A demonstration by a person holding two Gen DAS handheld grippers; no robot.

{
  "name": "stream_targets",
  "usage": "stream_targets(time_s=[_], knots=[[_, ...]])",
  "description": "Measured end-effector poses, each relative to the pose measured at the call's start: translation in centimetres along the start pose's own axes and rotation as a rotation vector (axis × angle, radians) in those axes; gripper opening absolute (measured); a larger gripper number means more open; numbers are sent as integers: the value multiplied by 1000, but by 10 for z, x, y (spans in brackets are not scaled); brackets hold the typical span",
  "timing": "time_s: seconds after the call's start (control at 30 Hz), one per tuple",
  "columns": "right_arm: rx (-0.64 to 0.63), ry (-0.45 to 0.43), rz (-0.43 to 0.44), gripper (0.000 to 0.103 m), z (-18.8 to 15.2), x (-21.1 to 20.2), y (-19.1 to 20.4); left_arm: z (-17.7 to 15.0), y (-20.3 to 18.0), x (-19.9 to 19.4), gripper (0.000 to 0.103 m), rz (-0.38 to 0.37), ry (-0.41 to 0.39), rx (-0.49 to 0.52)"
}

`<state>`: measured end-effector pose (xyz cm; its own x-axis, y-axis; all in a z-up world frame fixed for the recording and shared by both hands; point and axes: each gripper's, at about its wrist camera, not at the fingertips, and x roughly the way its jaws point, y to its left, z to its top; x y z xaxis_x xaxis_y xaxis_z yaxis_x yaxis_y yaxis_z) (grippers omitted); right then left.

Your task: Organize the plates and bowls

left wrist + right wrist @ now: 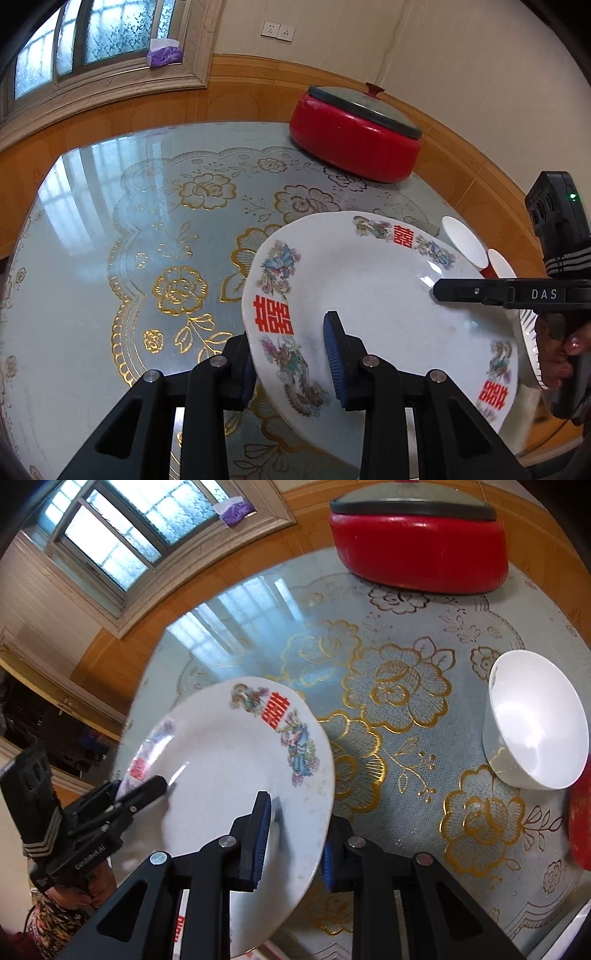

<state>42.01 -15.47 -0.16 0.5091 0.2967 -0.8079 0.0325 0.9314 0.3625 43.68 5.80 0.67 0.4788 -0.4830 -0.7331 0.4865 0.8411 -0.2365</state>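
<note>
A white plate [369, 295] with red double-happiness signs and bird motifs hangs tilted above the table, held from two sides. My left gripper [291, 363] is shut on its near-left rim, one blue pad inside the dish and one underneath. My right gripper [293, 853] is shut on the opposite rim of the same plate [221, 757]. Each view also shows the other gripper's fingers [472, 291] [147, 788] reaching over the far rim. A white bowl [535, 720] stands on the table to the right.
A red pot with a grey lid [354, 144] sits at the table's far edge by the wood-panelled wall. Two small bowls [463, 240], one red outside, stand behind the plate. A glass-covered floral tablecloth [166, 240] spreads to the left. A person's hand [569, 350] holds the right gripper.
</note>
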Motion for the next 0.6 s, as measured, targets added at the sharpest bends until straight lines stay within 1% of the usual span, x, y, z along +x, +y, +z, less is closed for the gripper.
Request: stream_targets(time_s=[0.03, 0.07, 0.1, 0.2, 0.3, 0.4, 0.6], knots=[[-6, 8, 31, 20, -2, -2, 4, -3, -2, -2, 35, -24, -1, -6], [-13, 6, 22, 21, -5, -4, 8, -4, -1, -5, 34, -51, -1, -30], [-7, -5, 8, 21, -7, -7, 10, -6, -3, -7, 34, -58, -4, -43], [-8, -17, 22, 20, -13, -7, 8, -18, -9, -11, 34, -42, -25, -40], [-20, -12, 12, 18, -21, -3, 5, -27, -7, -10, 34, -57, 0, -64], [-40, -16, 12, 18, -31, -4, 10, -35, -8, -16, 34, -56, -2, -66], [-68, -35, 30, 17, -60, -25, 21, -50, -14, -41, 34, -48, -33, -44]])
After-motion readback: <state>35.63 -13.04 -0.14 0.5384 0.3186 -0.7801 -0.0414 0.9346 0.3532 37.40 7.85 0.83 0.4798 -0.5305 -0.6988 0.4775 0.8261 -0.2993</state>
